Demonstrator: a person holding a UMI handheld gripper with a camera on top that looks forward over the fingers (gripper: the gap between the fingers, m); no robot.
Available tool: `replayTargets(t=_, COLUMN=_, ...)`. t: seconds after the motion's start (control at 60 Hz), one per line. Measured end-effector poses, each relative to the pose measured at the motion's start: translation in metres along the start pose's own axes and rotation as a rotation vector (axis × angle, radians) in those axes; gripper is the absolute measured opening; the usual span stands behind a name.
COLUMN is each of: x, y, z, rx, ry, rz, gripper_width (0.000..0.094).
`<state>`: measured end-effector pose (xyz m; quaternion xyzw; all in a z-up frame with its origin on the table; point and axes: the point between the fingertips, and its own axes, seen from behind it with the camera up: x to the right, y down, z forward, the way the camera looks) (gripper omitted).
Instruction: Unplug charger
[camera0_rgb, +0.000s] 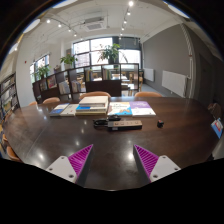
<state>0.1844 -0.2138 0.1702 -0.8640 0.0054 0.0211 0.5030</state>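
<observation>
A dark power strip with a charger plugged into it (122, 123) lies on the dark round table (110, 150), well beyond the fingers. A black cable or small plug (100, 122) lies just left of it. My gripper (113, 160) is open and empty, its two magenta pads spread wide over bare tabletop, with nothing between them. The strip is far ahead and slightly right of the gap's middle.
Books and papers (95, 106) lie across the table's far side, with more papers (142, 108) to the right. Chairs (96, 95) stand behind the table. Shelves and plants by windows (100, 70) fill the back of the room.
</observation>
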Motion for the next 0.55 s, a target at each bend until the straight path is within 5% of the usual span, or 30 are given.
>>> replayTargets(t=0.55, x=-0.045, y=-0.006, z=-0.046, rx=0.041, ry=-0.053, rz=-0.040, gripper_width=0.0782)
